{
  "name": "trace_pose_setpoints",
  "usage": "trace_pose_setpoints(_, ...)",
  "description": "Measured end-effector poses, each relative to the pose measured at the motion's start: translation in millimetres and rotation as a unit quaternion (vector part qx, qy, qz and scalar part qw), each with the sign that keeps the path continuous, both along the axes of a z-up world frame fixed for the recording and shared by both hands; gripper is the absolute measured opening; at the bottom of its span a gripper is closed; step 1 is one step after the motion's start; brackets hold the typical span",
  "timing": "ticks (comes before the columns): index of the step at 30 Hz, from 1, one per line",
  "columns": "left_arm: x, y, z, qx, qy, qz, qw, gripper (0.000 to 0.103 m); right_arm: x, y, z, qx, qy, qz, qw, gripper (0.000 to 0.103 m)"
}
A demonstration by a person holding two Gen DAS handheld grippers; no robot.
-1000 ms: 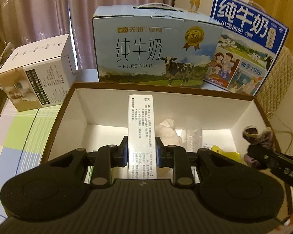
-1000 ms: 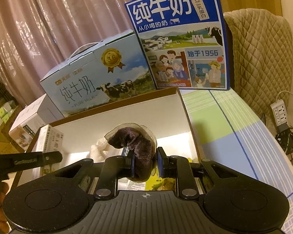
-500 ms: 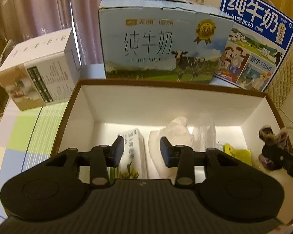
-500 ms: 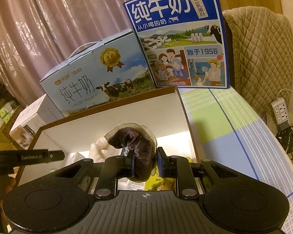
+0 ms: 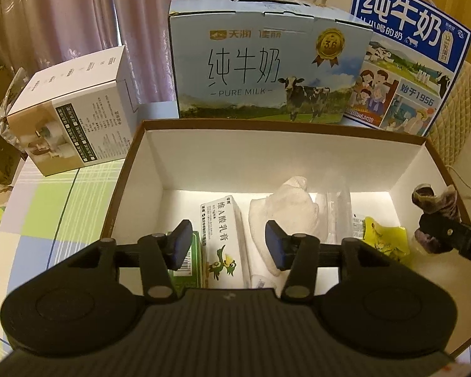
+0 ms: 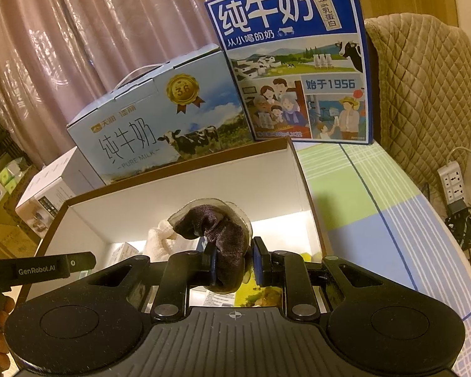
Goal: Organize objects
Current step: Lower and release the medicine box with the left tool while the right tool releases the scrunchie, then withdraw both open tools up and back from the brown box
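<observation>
Left gripper (image 5: pixel 228 245) hovers above open box (image 5: pixel 285 157), jaws wide, empty, small carton (image 5: pixel 224 238) lying on box floor below; right gripper (image 6: pixel 235 262) level over box's right side, jaws clamped on dark scrunchie (image 6: pixel 218 235).

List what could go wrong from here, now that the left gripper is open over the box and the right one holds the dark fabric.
1. The dark purple fabric scrunchie, pinched in the right gripper, hangs near the right wall of the brown-rimmed white box; released there, it might land on the rim or outside.
2. The open left gripper sits just above the white drink carton; lowering could nudge it into the white cloth bundle.
</observation>
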State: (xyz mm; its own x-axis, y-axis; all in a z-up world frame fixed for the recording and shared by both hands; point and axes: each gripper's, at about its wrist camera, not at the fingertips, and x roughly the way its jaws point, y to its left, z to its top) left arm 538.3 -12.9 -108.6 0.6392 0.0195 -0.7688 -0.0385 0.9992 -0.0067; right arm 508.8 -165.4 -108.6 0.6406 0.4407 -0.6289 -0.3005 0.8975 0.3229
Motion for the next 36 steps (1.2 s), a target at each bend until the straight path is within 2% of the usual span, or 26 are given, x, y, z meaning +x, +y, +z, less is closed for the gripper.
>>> trace_pose_setpoints(4,-2,1,-1,0.007,0.0,0.004,1.0,0.049,0,3,0,0.002,-0.003,0.004,1.0,0.022)
trace_pose_setpoints(6,-2,1,-1,0.009,0.001,0.005,0.9999,0.052,-1,5,1,-0.001,-0.011,0.003,1.0,0.032)
trace_pose_setpoints(8,-2,2,-1,0.009,0.002,0.004,0.9999,0.054,-3,6,2,0.003,-0.022,0.001,1.0,0.052)
trace_pose_setpoints(13,-5,2,-4,0.009,0.002,0.002,1.0,0.06,-4,2,7,0.028,-0.036,-0.005,0.999,0.064)
trace_pose_setpoints(17,-7,2,-4,0.008,0.002,-0.001,1.0,0.061,-3,1,8,0.028,-0.035,-0.005,0.999,0.066)
trace_pose_setpoints(22,-10,2,-2,0.005,-0.002,-0.005,1.0,0.068,-3,2,6,0.023,-0.031,-0.001,0.999,0.066)
trace_pose_setpoints(29,-15,3,1,0.004,-0.004,-0.008,1.0,0.071,-5,5,8,0.013,-0.032,0.008,0.999,0.068)
trace_pose_setpoints(36,-28,7,12,0.003,-0.011,-0.01,0.9999,0.079,-11,6,18,0.005,-0.036,0.014,0.999,0.068)
